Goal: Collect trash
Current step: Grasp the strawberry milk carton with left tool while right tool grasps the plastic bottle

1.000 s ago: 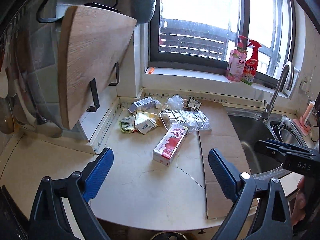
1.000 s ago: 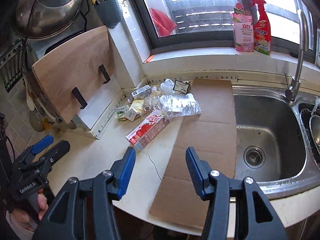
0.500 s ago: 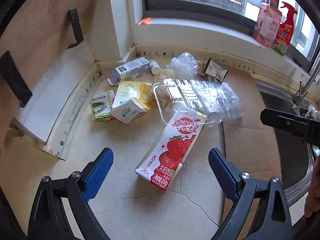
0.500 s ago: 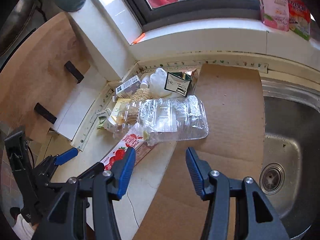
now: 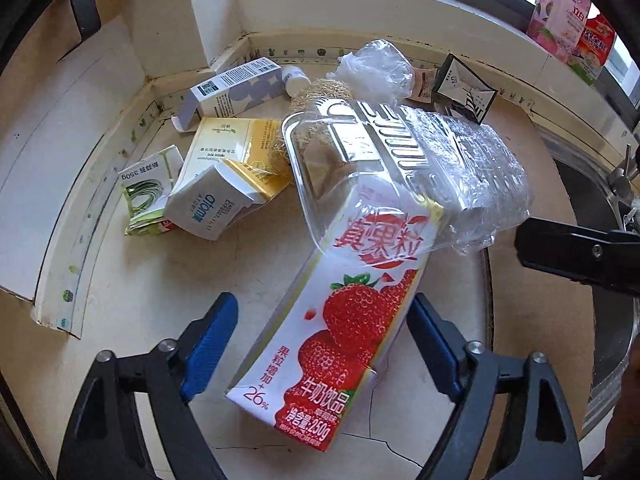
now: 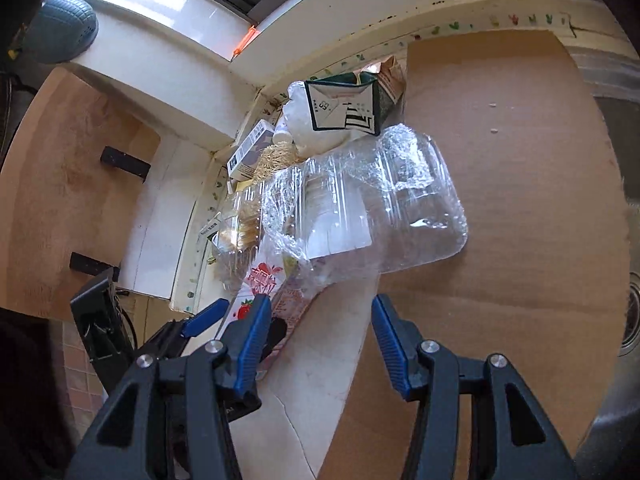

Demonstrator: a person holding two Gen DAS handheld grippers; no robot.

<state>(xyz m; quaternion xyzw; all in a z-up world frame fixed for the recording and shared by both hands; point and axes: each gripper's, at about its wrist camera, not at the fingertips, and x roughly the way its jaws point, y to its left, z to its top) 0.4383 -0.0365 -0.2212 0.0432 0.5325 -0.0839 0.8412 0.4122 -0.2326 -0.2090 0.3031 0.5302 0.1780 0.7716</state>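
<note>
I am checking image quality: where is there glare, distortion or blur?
Left wrist view: sharp, strong fisheye bending at the edges, bright highlights on the clear plastic container. Right wrist view: tilted, window light glares on the sill, sheen on the crumpled plastic wrap.

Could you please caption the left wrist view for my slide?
Left tool closing around a strawberry milk carton among countertop trash.

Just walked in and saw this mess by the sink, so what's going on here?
A person holding two grippers is clearing trash off the kitchen counter. The left gripper straddles the red-and-white strawberry milk carton, its jaws just closing, one pad still clear of it. The right gripper hangs open before the crumpled clear plastic container, which overlaps the carton's far end. Small boxes lie behind.
</note>
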